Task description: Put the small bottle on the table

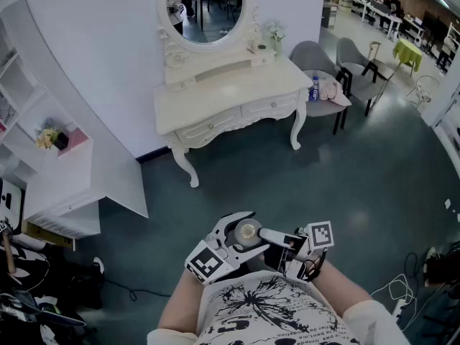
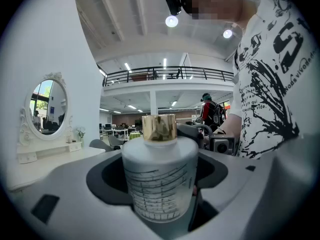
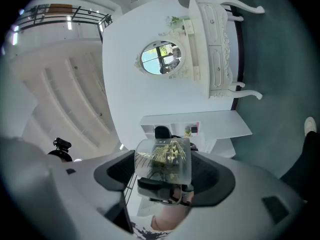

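Note:
The small bottle (image 1: 249, 231), frosted white with a gold cap, is held in the air close to my body, above the green floor. My left gripper (image 1: 241, 237) curls its white jaws around it. In the left gripper view the bottle (image 2: 160, 179) stands upright in the middle of the left gripper (image 2: 160, 204), gripped. My right gripper (image 1: 277, 246) reaches in from the right. In its own view the bottle (image 3: 164, 159) sits end-on between the jaws of the right gripper (image 3: 165, 184); contact there is unclear. The white dressing table (image 1: 223, 95) stands far ahead by the wall.
An oval mirror (image 1: 205, 9) tops the dressing table. Grey chairs (image 1: 320, 85) with a blue bottle and pink cloth stand to its right. A white shelf unit (image 1: 57, 164) fills the left side. Cables (image 1: 410, 286) lie on the floor at right.

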### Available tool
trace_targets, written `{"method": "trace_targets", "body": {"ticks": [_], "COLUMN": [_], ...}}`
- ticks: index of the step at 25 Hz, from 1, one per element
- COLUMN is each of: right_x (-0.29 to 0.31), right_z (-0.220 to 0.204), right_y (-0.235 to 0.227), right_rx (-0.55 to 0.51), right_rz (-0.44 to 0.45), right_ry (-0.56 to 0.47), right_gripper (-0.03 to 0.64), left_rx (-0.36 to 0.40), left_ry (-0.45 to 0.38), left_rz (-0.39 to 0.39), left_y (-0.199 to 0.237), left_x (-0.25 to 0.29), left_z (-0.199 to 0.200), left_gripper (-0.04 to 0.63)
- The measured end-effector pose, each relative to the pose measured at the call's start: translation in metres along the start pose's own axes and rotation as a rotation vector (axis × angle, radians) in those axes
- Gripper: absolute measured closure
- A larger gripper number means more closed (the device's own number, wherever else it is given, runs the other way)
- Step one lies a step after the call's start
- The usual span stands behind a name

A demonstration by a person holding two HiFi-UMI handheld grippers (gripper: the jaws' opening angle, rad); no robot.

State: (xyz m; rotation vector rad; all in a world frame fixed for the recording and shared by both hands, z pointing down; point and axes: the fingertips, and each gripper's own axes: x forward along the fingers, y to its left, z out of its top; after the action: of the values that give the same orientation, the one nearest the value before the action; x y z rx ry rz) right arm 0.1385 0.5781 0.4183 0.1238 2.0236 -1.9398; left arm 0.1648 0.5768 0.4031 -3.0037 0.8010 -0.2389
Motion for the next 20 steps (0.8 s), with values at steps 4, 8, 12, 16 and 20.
{"method": "trace_targets", "body": {"ticks": [4,8,12,16,20], "right_x": [-0.002,-0.008,-0.015,-0.021,-0.024], "right_z": [0.005,0.007,0.009,0.011,0.019], "right_y": [0.0,0.001,0.0,0.0,-0.005], "right_rx": [-0.004,-0.005,-0.007,-0.006,-0.002], "right_rz": [0.0,0.002,-0.001,-0.005,-0.005], "right_ry": [-0.004,-0.012,-0.022,-0.033,-0.04], "right_gripper": [0.264,0.264,0.264,0.264,0.264], "left_rx": [-0.001,0.0,0.0,-0.004,-0.009], "left_ry": [-0.008,-0.001,0.004,0.008,0.017], "left_rz": [-0.004,-0.011,-0.02,-0.029,-0.031], "left_y": [0.003,0.0,-0.003,-0.006,0.0], "left_x": [0.005,0.011,0.017,0.023,0.03], "left_z": [0.0,0.0,-0.002,-0.003,-0.008], "left_gripper": [0.242,0.242,0.243,0.242,0.242]}}
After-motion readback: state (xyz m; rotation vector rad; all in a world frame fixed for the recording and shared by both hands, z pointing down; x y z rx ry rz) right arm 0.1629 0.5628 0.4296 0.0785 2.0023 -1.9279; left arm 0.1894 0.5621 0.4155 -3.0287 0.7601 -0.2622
